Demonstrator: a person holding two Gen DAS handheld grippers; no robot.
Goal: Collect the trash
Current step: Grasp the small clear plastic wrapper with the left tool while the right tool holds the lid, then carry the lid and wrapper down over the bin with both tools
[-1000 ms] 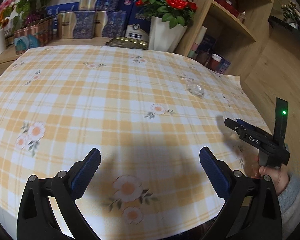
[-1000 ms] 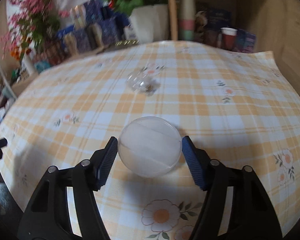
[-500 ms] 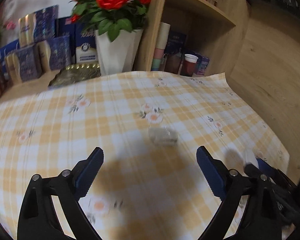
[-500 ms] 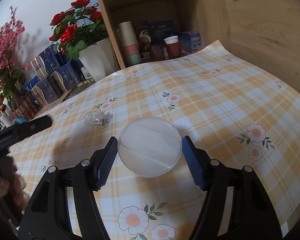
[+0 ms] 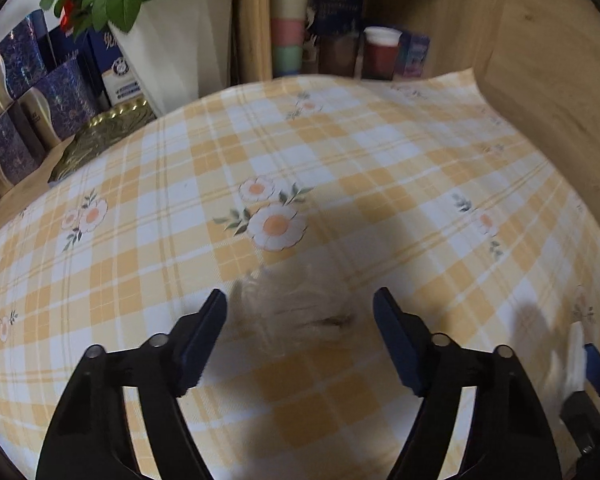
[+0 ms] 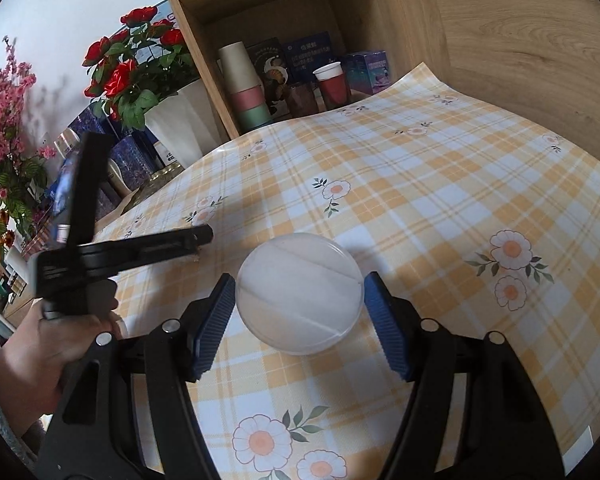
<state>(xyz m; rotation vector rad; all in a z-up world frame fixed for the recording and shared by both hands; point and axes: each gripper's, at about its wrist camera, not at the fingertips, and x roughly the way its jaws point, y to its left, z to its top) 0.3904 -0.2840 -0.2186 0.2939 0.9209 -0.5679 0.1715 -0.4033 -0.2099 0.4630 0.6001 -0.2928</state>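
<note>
Right tool [image 6: 298, 310] gripping clear round cup [image 6: 299, 292] over table [image 6: 440, 200]; left tool [image 6: 198, 242] reaching in at left.

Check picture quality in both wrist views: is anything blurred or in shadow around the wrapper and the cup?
Left wrist view: the clear wrapper between the left gripper fingers is smeared by motion blur and sits in shadow. Right wrist view: sharp, the cup in the right gripper evenly lit.
</note>
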